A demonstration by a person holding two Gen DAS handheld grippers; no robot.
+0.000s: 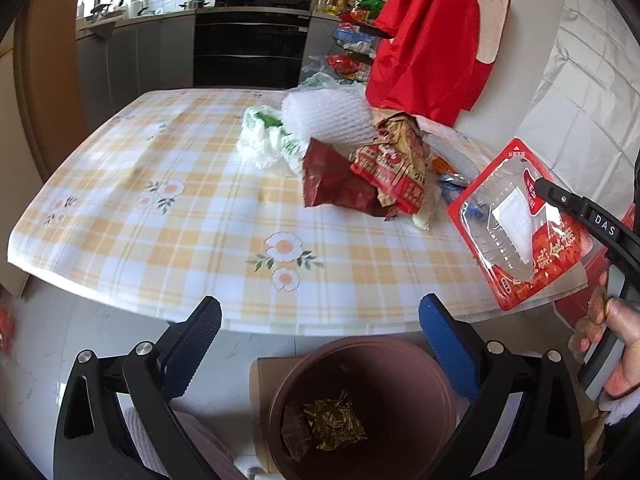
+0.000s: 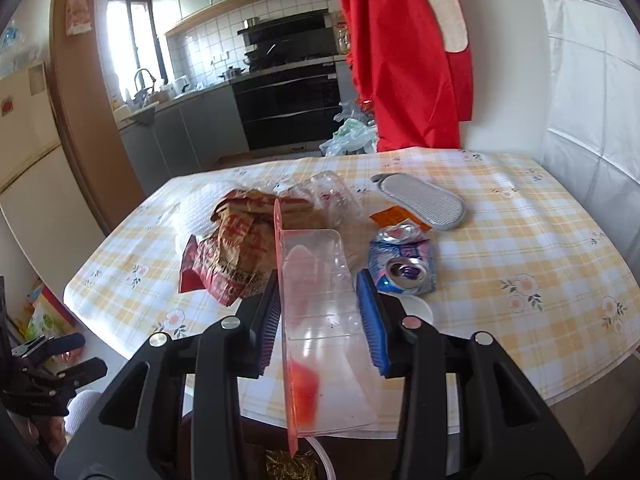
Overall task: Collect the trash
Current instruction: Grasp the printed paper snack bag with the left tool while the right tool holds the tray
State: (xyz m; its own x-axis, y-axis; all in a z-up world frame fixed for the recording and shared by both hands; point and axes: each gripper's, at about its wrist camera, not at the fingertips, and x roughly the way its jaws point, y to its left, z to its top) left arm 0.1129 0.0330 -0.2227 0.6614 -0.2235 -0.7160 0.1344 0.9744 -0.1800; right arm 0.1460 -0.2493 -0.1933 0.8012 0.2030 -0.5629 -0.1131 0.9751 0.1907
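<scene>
Bright daylight enters from a blown-out far-left window (image 2: 124, 36). Soft glare whitens the table (image 1: 120, 216). Fisheye bends edges; corners are black.

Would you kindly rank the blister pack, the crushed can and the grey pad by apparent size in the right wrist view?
1. Blister pack, though it looks enlarged by sitting in the right gripper near the lens.
2-3. Grey pad and crushed can look too alike to rank.

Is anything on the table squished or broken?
Yes. The blue drink can lying on the checked tablecloth is crushed flat and crumpled, opening facing the camera. Beside it, the red snack bags are torn open and crinkled in a heap. Nothing looks spilled.
</scene>
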